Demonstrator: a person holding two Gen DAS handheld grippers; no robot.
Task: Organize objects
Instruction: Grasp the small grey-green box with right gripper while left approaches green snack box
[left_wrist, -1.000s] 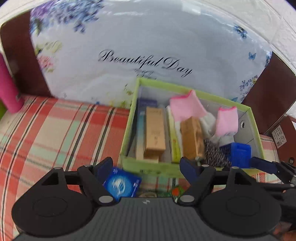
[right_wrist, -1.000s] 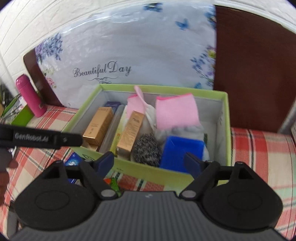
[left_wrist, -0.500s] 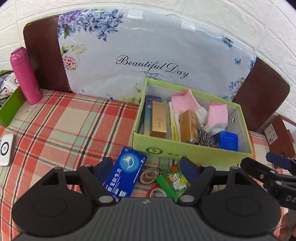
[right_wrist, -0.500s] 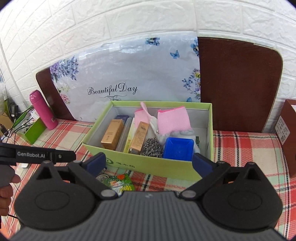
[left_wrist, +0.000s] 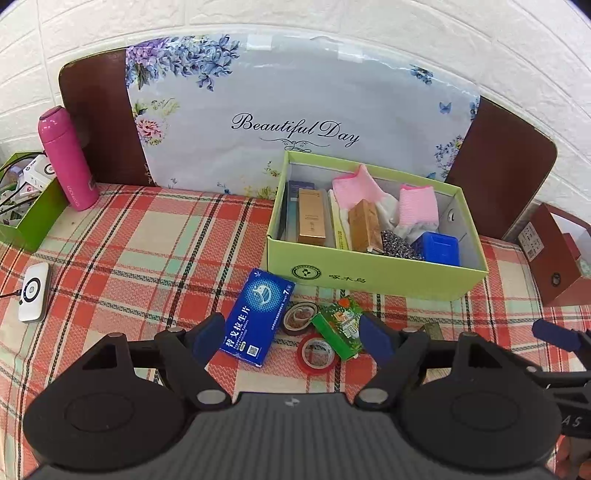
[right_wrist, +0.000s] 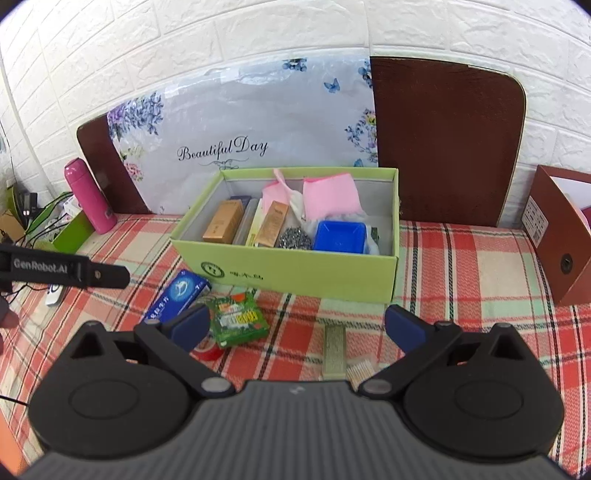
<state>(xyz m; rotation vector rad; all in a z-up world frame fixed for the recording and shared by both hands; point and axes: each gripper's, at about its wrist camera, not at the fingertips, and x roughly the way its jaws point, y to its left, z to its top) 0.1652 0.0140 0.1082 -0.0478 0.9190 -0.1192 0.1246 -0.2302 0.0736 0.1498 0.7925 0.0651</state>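
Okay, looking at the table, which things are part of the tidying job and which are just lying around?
Part of the job:
green box, already partly filled
blue packet
green packet
two tape rolls
gold bar
left gripper and right gripper, both open and empty

Just lying about:
pink bottle
white device
brown box
floral cushion

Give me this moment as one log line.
left gripper: open, empty | right gripper: open, empty | green box: partly filled | blue packet: on tablecloth
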